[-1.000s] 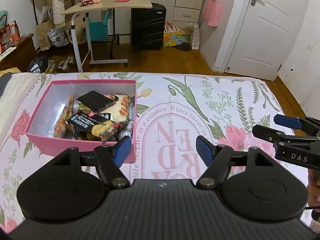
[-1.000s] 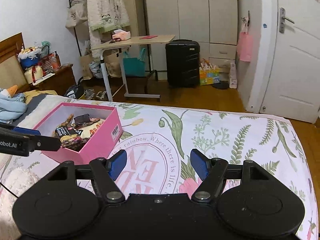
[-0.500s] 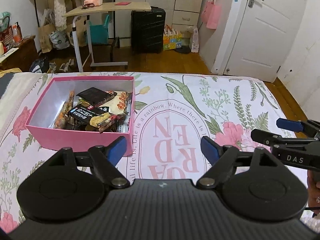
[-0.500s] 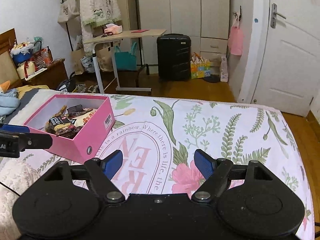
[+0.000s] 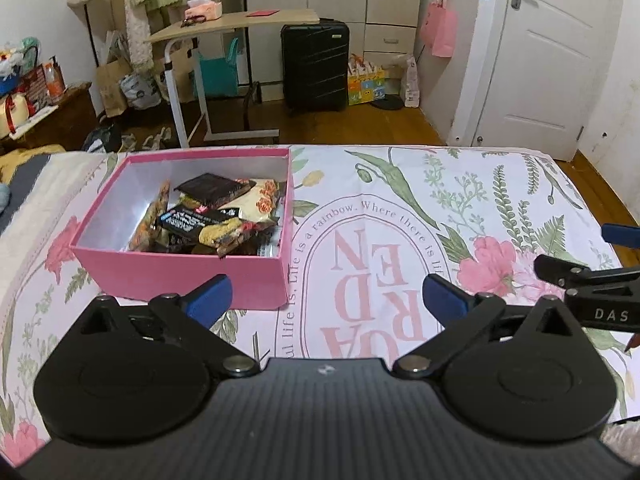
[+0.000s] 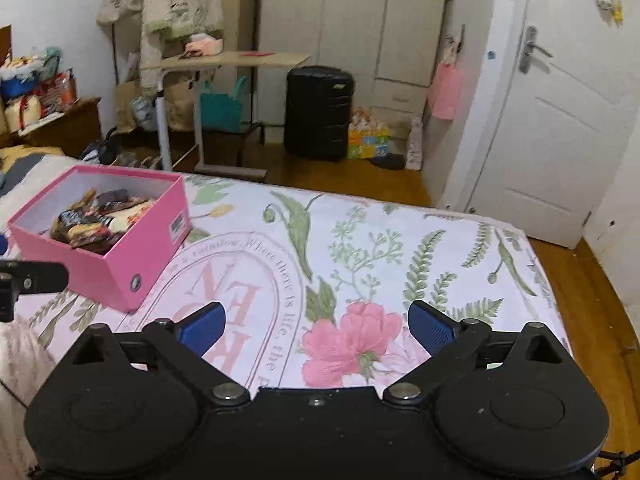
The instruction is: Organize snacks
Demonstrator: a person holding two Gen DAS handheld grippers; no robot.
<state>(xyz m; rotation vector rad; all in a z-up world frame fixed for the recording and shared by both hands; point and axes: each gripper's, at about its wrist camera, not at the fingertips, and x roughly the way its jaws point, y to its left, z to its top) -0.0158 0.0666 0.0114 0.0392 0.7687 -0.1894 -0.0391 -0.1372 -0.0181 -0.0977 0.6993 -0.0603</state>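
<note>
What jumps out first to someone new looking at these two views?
The pink box full of snack packets, sitting on the floral bedspread toward its left side. Next, the left gripper and right gripper low in the foreground: both sets of jaws are opening with nothing between them. Behind the bed, a black suitcase stands by the wardrobe.

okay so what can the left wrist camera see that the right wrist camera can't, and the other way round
Only the left wrist view looks straight down into the pink box and shows the dark snack packet on top clearly. Only the right wrist view shows the box's end wall with its white label and round hole. Both show the snacks, flowered bedspread, black suitcase and white door, and each gripper's jaws opening, empty.
</note>
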